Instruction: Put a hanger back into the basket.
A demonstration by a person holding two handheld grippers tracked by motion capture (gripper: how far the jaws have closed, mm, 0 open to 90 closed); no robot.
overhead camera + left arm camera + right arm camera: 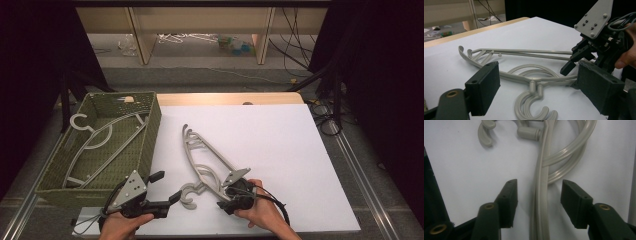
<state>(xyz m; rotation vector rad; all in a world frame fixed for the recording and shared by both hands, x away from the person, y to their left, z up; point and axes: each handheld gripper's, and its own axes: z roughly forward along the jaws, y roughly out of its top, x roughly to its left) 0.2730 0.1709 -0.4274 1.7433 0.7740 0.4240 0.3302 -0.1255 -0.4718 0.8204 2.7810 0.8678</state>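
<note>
Your table has a pale wooden top, and a white sheet covers most of it. On the sheet, near your edge, lie grey hangers, stacked, hooks toward you. At the left a green woven basket rests against the sheet's edge; whether it stands on the table you cannot tell.

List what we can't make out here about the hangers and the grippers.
- High view: the right gripper covers one end of the hangers on the table; how many are stacked is unclear.
- Right gripper view: hanger arm lies between the open fingers, cut off by the bottom edge; contact cannot be told.
- High view: the basket wall hides part of the hanger inside.
- Left gripper view: hook runs off the bottom edge.
</note>
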